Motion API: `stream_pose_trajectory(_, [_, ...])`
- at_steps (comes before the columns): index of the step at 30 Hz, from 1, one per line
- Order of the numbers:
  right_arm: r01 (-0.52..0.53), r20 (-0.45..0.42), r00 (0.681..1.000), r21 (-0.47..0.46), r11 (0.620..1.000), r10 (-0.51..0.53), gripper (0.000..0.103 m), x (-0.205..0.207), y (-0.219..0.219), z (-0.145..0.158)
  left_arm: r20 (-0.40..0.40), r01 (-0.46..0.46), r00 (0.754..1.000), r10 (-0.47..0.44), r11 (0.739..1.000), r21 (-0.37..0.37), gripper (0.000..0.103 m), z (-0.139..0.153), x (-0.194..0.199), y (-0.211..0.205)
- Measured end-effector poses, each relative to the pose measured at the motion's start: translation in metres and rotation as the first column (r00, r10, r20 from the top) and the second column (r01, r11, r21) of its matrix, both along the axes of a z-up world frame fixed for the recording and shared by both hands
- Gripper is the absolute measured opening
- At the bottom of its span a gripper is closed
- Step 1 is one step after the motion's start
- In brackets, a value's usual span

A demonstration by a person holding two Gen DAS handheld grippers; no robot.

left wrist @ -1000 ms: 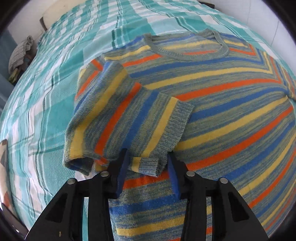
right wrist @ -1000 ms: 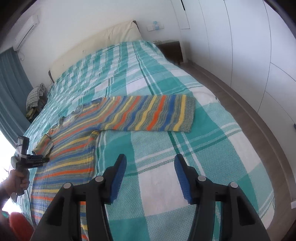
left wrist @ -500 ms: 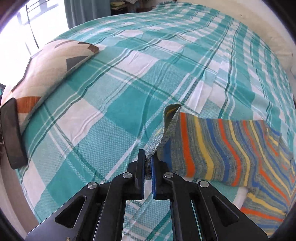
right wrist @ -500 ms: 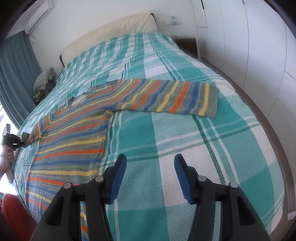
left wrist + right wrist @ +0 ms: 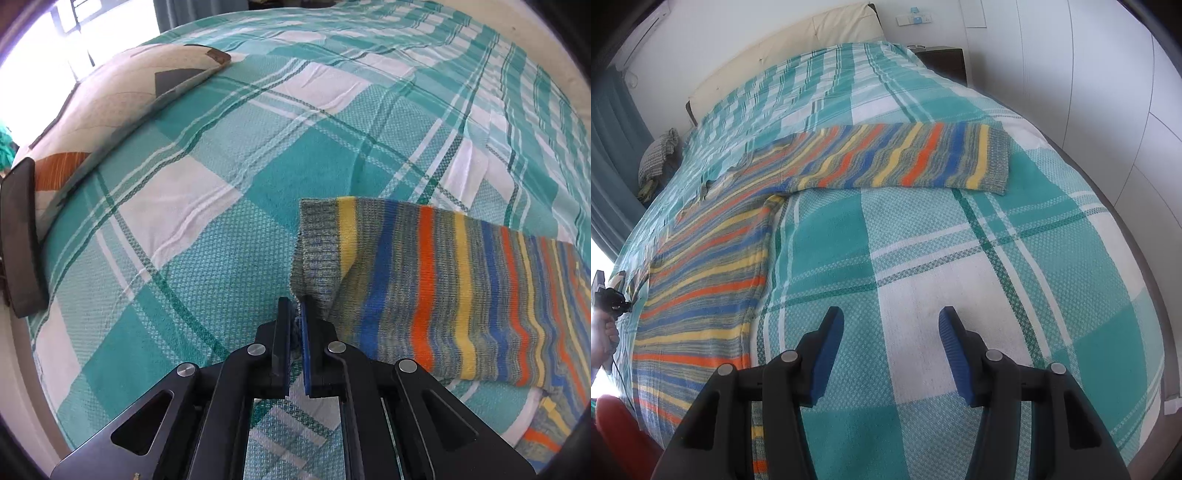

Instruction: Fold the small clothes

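Observation:
A striped knit sweater (image 5: 701, 273) in blue, orange, yellow and grey lies spread on the teal checked bedspread (image 5: 960, 258). Its right sleeve (image 5: 905, 158) stretches flat across the bed ahead of my right gripper (image 5: 890, 325), which is open and empty above the bedspread. My left gripper (image 5: 294, 310) is shut on the grey ribbed cuff (image 5: 314, 254) of the left sleeve (image 5: 443, 291), which stretches away to the right. The left gripper also shows far left in the right wrist view (image 5: 609, 299).
A patterned cushion (image 5: 110, 107) and a dark flat object (image 5: 18, 236) lie at the bed's left edge. A headboard (image 5: 783, 44), a nightstand (image 5: 942, 61) and white wardrobe doors (image 5: 1108, 92) stand beyond. Folded cloth (image 5: 659, 155) sits by the curtain.
My left gripper shut on the left sleeve's cuff and pulled the folded-in sleeve out to the left, straight. The right gripper stayed open and shifted a little over the bed.

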State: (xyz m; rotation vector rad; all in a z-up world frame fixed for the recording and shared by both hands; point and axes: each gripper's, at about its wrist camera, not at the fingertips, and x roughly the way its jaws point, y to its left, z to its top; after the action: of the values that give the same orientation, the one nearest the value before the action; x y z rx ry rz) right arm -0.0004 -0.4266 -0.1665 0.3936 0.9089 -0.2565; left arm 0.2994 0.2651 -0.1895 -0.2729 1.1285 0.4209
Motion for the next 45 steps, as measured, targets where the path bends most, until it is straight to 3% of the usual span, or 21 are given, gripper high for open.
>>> stream_pose_trajectory(2, [0.016, -0.01, 1.0, 0.016, 1.0, -0.016, 0.054, 0.0, -0.004, -0.003, 0.019, -0.004, 1.0, 0.004, 1.0, -0.025, 0.012, 0.004, -0.005, 0.005])
stream_pose_trajectory(4, [0.034, -0.012, 0.999, 0.015, 0.999, -0.034, 0.054, -0.001, -0.007, -0.002, 0.026, 0.001, 1.0, 0.001, 0.997, -0.081, 0.03, 0.011, -0.018, 0.01])
stream_pose_trajectory(5, [0.044, -0.013, 0.999, 0.008, 0.999, -0.044, 0.055, -0.001, -0.007, 0.0, 0.028, 0.011, 1.0, -0.009, 0.997, -0.074, 0.053, 0.018, -0.026, 0.009])
stream_pose_trajectory(6, [0.053, -0.012, 0.999, -0.002, 0.999, -0.053, 0.056, -0.003, -0.006, 0.004, 0.038, 0.032, 0.999, -0.03, 0.998, -0.05, 0.069, 0.027, -0.037, 0.004])
stream_pose_trajectory(10, [-0.025, 0.044, 0.999, -0.043, 0.999, 0.027, 0.06, -0.008, 0.024, 0.035, 0.113, 0.231, 0.966, -0.231, 0.973, 0.009, 0.072, 0.066, -0.096, -0.05])
stream_pose_trajectory(12, [-0.112, 0.051, 0.992, -0.02, 0.994, 0.112, 0.062, -0.003, 0.049, 0.046, 0.143, 0.37, 0.92, -0.365, 0.929, -0.013, 0.079, 0.079, -0.13, -0.091])
stream_pose_trajectory(15, [-0.286, 0.029, 0.958, 0.055, 0.957, 0.284, 0.062, 0.01, 0.096, 0.05, 0.157, 0.556, 0.823, -0.546, 0.831, -0.025, 0.092, 0.079, -0.181, -0.155])
stream_pose_trajectory(17, [-0.375, -0.014, 0.926, 0.094, 0.922, 0.378, 0.062, 0.015, 0.125, 0.041, 0.11, 0.65, 0.756, -0.645, 0.76, -0.011, 0.092, 0.063, -0.211, -0.194])
stream_pose_trajectory(19, [-0.422, -0.106, 0.894, 0.128, 0.898, 0.435, 0.062, 0.015, 0.145, 0.02, 0.011, 0.711, 0.703, -0.711, 0.703, 0.001, 0.092, 0.034, -0.234, -0.222])
stream_pose_trajectory(21, [-0.412, -0.251, 0.863, 0.147, 0.899, 0.437, 0.062, 0.007, 0.154, -0.012, -0.124, 0.739, 0.667, -0.735, 0.673, -0.014, 0.093, 0.003, -0.251, -0.234])
stream_pose_trajectory(22, [-0.402, -0.307, 0.849, 0.152, 0.903, 0.43, 0.062, -0.001, 0.154, -0.025, -0.136, 0.745, 0.66, -0.739, 0.667, -0.01, 0.094, -0.001, -0.257, -0.233])
stream_pose_trajectory(24, [-0.404, -0.3, 0.853, 0.14, 0.904, 0.427, 0.062, -0.021, 0.153, -0.027, -0.143, 0.756, 0.648, -0.748, 0.654, -0.001, 0.095, 0.007, -0.263, -0.228])
stream_pose_trajectory(26, [-0.389, -0.345, 0.839, 0.161, 0.907, 0.421, 0.062, -0.035, 0.151, -0.026, -0.138, 0.751, 0.656, -0.742, 0.661, 0.013, 0.095, 0.019, -0.262, -0.222])
stream_pose_trajectory(29, [-0.368, -0.316, 0.85, 0.215, 0.905, 0.421, 0.061, -0.041, 0.135, -0.008, -0.029, 0.727, 0.687, -0.726, 0.686, 0.03, 0.095, 0.051, -0.256, -0.211])
stream_pose_trajectory(33, [-0.242, -0.075, 0.963, 0.185, 0.953, 0.259, 0.063, -0.018, 0.054, 0.064, 0.187, 0.646, 0.744, -0.641, 0.762, 0.045, 0.102, 0.096, -0.233, -0.203])
stream_pose_trajectory(35, [-0.159, 0.065, 0.987, 0.185, 0.97, 0.149, 0.075, -0.001, 0.001, 0.093, 0.272, 0.604, 0.764, -0.585, 0.797, 0.016, 0.103, 0.105, -0.219, -0.202])
stream_pose_trajectory(36, [-0.114, 0.12, 0.988, 0.183, 0.977, 0.093, 0.084, 0.009, -0.026, 0.102, 0.284, 0.589, 0.775, -0.564, 0.808, -0.002, 0.102, 0.103, -0.211, -0.203])
stream_pose_trajectory(37, [-0.075, 0.153, 0.987, 0.192, 0.979, 0.046, 0.086, 0.019, -0.051, 0.105, 0.28, 0.587, 0.781, -0.559, 0.809, -0.022, 0.102, 0.098, -0.203, -0.205])
stream_pose_trajectory(40, [0.057, 0.129, 0.987, 0.266, 0.962, -0.094, 0.086, 0.053, -0.114, 0.081, 0.184, 0.627, 0.774, -0.606, 0.774, -0.086, 0.102, 0.069, -0.187, -0.215])
stream_pose_trajectory(43, [0.136, 0.066, 0.984, 0.346, 0.928, -0.168, 0.082, 0.07, -0.151, 0.038, 0.138, 0.576, 0.816, -0.562, 0.81, -0.108, 0.102, 0.044, -0.194, -0.214])
stream_pose_trajectory(45, [0.169, 0.048, 0.978, 0.397, 0.902, -0.204, 0.076, 0.077, -0.165, 0.014, 0.128, 0.57, 0.82, -0.557, 0.816, -0.096, 0.102, 0.035, -0.199, -0.211])
